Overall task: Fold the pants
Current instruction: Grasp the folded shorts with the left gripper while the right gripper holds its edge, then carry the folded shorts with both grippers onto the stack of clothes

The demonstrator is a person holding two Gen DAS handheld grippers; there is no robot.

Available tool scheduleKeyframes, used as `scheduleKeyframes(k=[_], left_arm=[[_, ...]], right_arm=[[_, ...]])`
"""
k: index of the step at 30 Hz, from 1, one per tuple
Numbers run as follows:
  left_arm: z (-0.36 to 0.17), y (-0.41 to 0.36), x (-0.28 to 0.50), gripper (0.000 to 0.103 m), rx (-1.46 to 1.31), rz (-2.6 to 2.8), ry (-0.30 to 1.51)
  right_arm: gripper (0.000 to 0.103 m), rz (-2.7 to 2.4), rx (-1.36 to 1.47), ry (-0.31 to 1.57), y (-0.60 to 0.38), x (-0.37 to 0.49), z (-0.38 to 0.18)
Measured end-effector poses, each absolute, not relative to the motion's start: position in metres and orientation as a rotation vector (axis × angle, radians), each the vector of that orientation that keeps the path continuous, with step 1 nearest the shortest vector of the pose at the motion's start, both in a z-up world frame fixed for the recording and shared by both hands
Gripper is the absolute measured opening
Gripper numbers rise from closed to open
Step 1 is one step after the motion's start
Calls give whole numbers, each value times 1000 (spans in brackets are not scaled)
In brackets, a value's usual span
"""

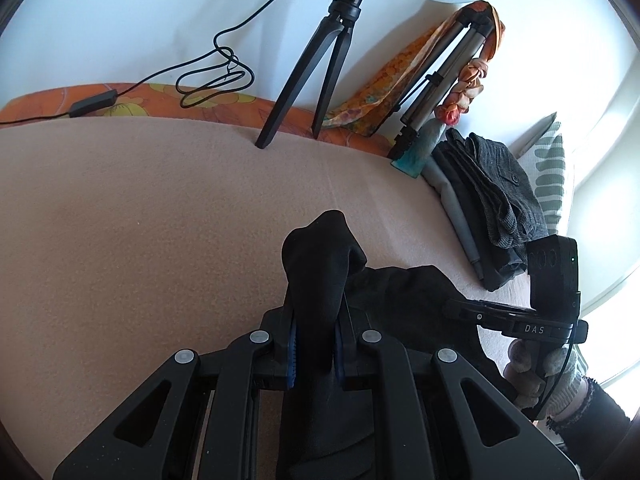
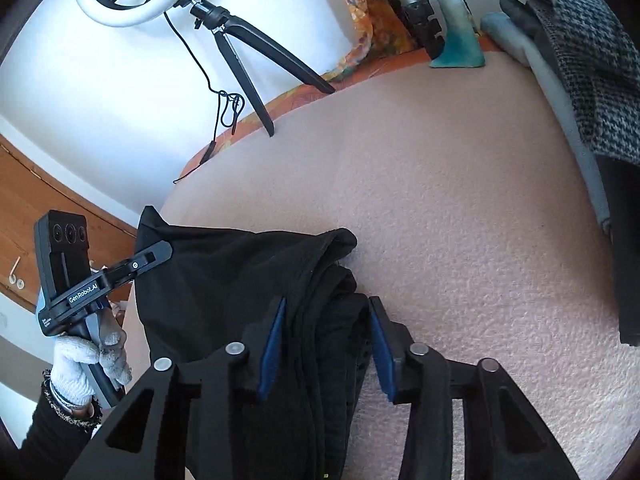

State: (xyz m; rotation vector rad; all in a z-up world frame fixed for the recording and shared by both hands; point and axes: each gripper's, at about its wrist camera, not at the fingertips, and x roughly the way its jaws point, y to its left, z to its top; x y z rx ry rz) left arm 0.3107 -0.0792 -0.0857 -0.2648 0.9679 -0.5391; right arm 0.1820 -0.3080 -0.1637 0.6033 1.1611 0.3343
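Pants (image 1: 316,280) (black) in both claws

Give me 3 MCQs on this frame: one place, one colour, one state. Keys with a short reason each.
1. Where does the stack of folded clothes lie relative to the black pants?
A. On the person's right side of the bed
B. On the person's left side of the bed
C. On the floor

2. What colour is the blanket under the pants?
A. Green
B. Pale pink-beige
C. Navy

3. What is the left claw doing?
A. Open over bare blanket
B. Shut on the tripod
C. Shut on the pants

Key: 1 A, the stack sits at the right edge in both views. 2 B, the bare cover shows that tone. 3 C, black cloth is pinched between its blue pads.
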Motion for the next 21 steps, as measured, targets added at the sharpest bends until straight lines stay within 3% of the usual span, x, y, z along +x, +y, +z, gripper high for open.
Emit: scheduleKeyframes(k=[7,21], left_arm=[[-65,-81,298,12,-269,-561,908],[34,-115,258,12,-214,-677,688]], right_arm=[[18,315,583,1048,-314,161,-123],[16,234,443,766,-343,94,0]])
